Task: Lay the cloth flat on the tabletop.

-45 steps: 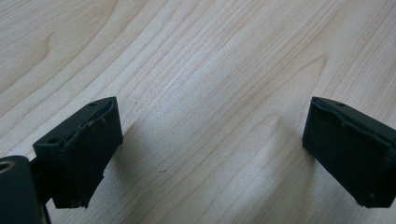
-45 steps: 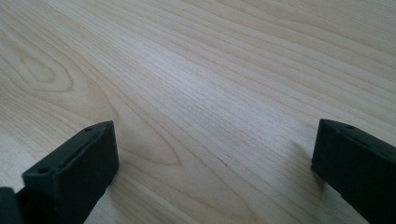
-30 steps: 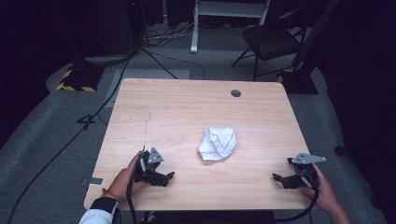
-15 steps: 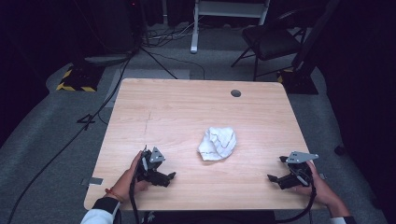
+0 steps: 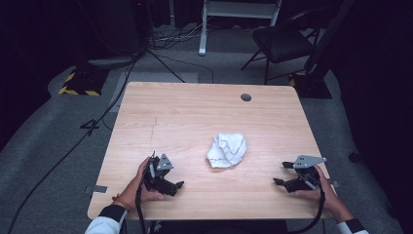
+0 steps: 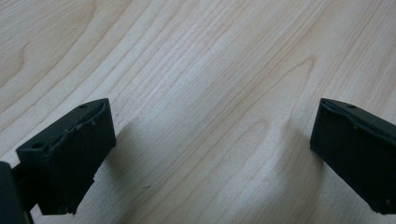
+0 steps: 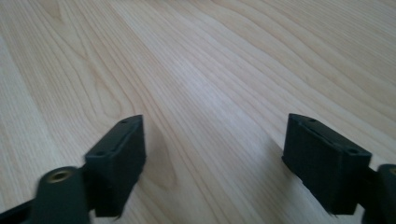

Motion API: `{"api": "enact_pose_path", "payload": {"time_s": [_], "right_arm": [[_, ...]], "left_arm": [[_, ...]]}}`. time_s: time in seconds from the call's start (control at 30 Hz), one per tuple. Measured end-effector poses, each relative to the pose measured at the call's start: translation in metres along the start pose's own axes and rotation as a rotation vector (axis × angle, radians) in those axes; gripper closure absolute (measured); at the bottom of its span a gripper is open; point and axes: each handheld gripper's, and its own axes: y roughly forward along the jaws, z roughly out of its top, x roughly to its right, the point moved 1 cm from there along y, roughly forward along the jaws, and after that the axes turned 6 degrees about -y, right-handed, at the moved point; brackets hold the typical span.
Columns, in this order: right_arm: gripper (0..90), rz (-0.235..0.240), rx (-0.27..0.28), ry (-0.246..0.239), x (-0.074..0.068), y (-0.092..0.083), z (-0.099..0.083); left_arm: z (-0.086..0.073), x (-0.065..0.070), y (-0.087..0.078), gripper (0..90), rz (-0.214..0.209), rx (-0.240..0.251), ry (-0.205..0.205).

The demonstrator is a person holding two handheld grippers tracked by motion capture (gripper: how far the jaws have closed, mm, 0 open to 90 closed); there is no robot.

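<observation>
A crumpled white cloth [image 5: 226,149] lies on the light wooden table [image 5: 195,112], right of its middle. My left gripper [image 5: 176,185] rests near the front edge, left of the cloth, held by a hand; its jaws stand wide apart over bare wood [image 6: 210,154]. At the front right, well clear of the cloth, a hand holds my right gripper [image 5: 280,175]. Its jaws have just been closing a little, but they are still open with only bare wood between them [image 7: 212,158].
A dark round hole [image 5: 246,97] sits near the table's far edge. Beyond the table are a black chair [image 5: 282,44], a white stand [image 5: 204,29], floor cables and a yellow-and-black striped base [image 5: 78,85]. Grey floor surrounds the table.
The right hand and its gripper have shifted slightly left along the front edge. The left gripper and the cloth have kept their places.
</observation>
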Motion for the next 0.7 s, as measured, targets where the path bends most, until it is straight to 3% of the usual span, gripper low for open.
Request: {"api": "enact_pose_path", "payload": {"time_s": [0.2,0.37,0.47,0.7], "right_arm": [[25.3,0.011,0.001,-0.054,-0.004,0.014,0.035],[28.7,0.035,0.052,-0.128,-0.015,0.028,0.08],[30.4,0.042,0.073,-0.144,-0.02,0.039,0.1],[35.3,0.074,0.089,-0.191,-0.037,0.062,0.124]], "left_arm": [[0.016,0.003,0.014,0.3,0.001,0.0,0.005],[0.035,0.009,0.031,0.3,-0.013,-0.002,0.019],[0.046,0.015,0.041,0.3,-0.033,-0.007,0.042],[0.07,0.034,0.064,3.5,-0.085,0.003,0.096]]}}
